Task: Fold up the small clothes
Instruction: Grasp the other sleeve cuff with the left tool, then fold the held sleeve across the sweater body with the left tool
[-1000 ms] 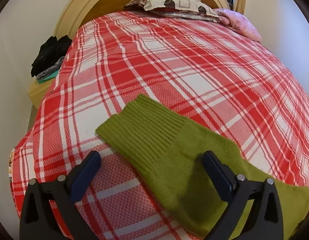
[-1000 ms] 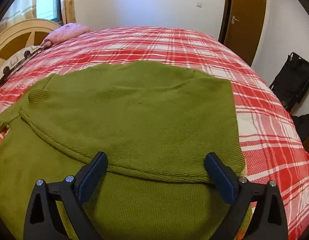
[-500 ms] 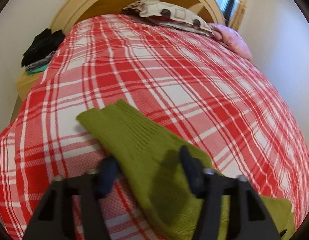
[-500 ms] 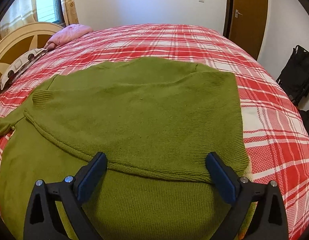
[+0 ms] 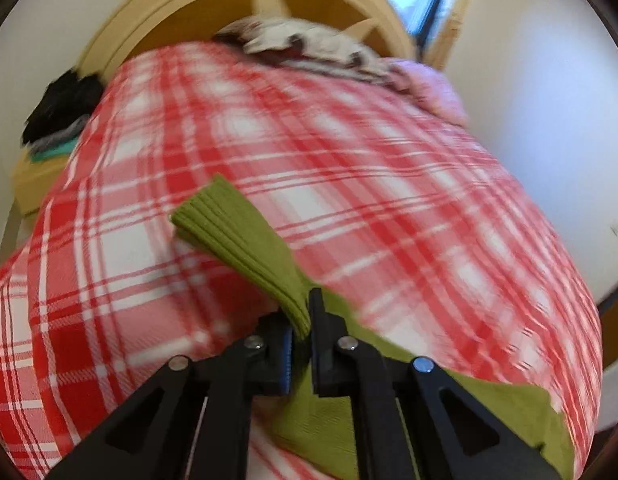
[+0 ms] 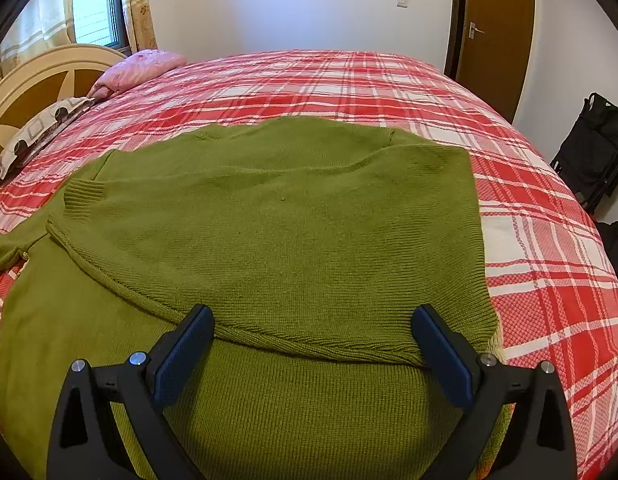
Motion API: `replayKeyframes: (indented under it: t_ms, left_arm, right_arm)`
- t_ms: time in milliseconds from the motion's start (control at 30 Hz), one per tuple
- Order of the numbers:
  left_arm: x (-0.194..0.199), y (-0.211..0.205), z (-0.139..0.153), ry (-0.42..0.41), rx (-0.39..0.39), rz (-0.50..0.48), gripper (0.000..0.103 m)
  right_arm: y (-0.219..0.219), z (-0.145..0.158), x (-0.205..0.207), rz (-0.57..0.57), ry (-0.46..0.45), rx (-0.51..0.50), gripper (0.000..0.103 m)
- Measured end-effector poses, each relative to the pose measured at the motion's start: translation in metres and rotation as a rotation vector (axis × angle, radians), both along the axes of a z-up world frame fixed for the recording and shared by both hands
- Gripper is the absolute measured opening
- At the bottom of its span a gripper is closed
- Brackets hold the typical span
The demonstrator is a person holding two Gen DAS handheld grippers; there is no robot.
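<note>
The left tool (image 5: pixel 303 332) is clenched on the green sleeve (image 5: pixel 245 240), its two black fingers pinched together on a bunched fold of the knit just behind the ribbed cuff. Ahead of that tool and slightly to its left, the cuff sticks out over the red plaid bedspread (image 5: pixel 389 184); behind and to the tool's right, the rest of the sleeve trails back along the bed. This view is blurred. Far ahead of the left tool lie a patterned pillow (image 5: pixel 309 46) and a pink pillow (image 5: pixel 429 88) against the curved wooden headboard (image 5: pixel 181 12), and far ahead on its left a dark pile of clothes (image 5: pixel 61 108) sits on a low stand beside the bed.

The right tool (image 6: pixel 313 354) is released, its blue-padded fingers spread wide above the green sweater (image 6: pixel 289 220). The sweater lies flat on the bedspread directly ahead of and beneath this tool, with a rolled edge running across between the fingers. Far ahead on the right tool's right stand a brown door (image 6: pixel 495 32) and a black bag (image 6: pixel 593 148).
</note>
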State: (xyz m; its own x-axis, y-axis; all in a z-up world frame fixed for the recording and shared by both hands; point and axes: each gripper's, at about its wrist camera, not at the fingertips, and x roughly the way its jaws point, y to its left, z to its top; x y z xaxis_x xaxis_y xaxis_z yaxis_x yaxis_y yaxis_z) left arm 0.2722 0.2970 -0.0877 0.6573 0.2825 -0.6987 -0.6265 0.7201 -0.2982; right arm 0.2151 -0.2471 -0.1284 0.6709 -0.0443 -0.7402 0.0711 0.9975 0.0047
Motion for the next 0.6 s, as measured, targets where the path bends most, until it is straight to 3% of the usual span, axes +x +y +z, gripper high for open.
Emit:
replayKeyframes:
  t_ms: [167, 333, 467, 600]
  left_arm:
    - [0.002, -0.077, 0.045, -0.089, 0.123, -0.177, 0.007]
    - [-0.006, -0.185, 0.081, -0.179, 0.229, -0.419, 0.006]
    - [-0.018, -0.264, 0.085, -0.211, 0.291, -0.607, 0.007]
    - [-0.033, -0.337, 0.068, -0.212, 0.336, -0.769, 0.007]
  right_arm:
    - [-0.007, 0.003, -0.006, -0.012, -0.038, 0.047, 0.100]
    - [-0.013, 0.005, -0.009, -0.016, -0.063, 0.088, 0.100]
    - [-0.015, 0.005, -0.010, -0.018, -0.071, 0.106, 0.100]
    - [-0.015, 0.004, -0.009, -0.018, -0.071, 0.111, 0.100]
